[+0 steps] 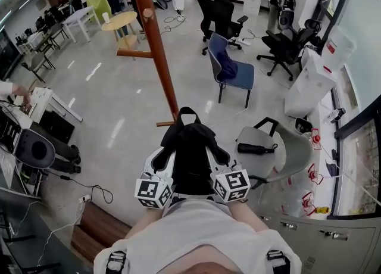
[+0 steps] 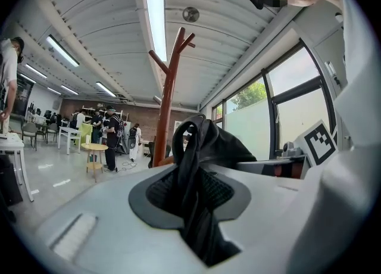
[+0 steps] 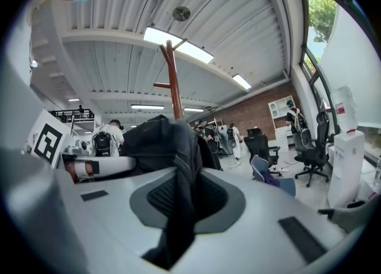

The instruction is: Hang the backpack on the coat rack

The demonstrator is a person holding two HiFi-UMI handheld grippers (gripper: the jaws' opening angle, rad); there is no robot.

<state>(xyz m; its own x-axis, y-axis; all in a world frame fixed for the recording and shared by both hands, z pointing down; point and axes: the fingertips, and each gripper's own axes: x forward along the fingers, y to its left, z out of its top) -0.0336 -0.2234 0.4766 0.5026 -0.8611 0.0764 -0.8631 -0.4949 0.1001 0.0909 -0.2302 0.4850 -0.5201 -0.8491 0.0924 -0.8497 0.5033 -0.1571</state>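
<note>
A black backpack (image 1: 191,150) hangs in front of me between both grippers, its top loop toward the coat rack (image 1: 156,40), a tall brown wooden pole with forked pegs standing just beyond it. My left gripper (image 1: 165,161) is shut on the backpack's left shoulder strap (image 2: 191,183), which runs down through its jaws. My right gripper (image 1: 218,161) is shut on the right strap (image 3: 178,198). In the left gripper view the coat rack (image 2: 168,97) rises behind the bag with its pegs overhead; in the right gripper view the coat rack (image 3: 173,82) shows above the bag.
A blue chair (image 1: 231,69) stands right of the rack, and black office chairs (image 1: 219,8) further back. A grey chair (image 1: 265,148) with a folded umbrella is at my right. White boxes (image 1: 309,82) line the window side. A round yellow table (image 1: 119,22) and several people stand far off.
</note>
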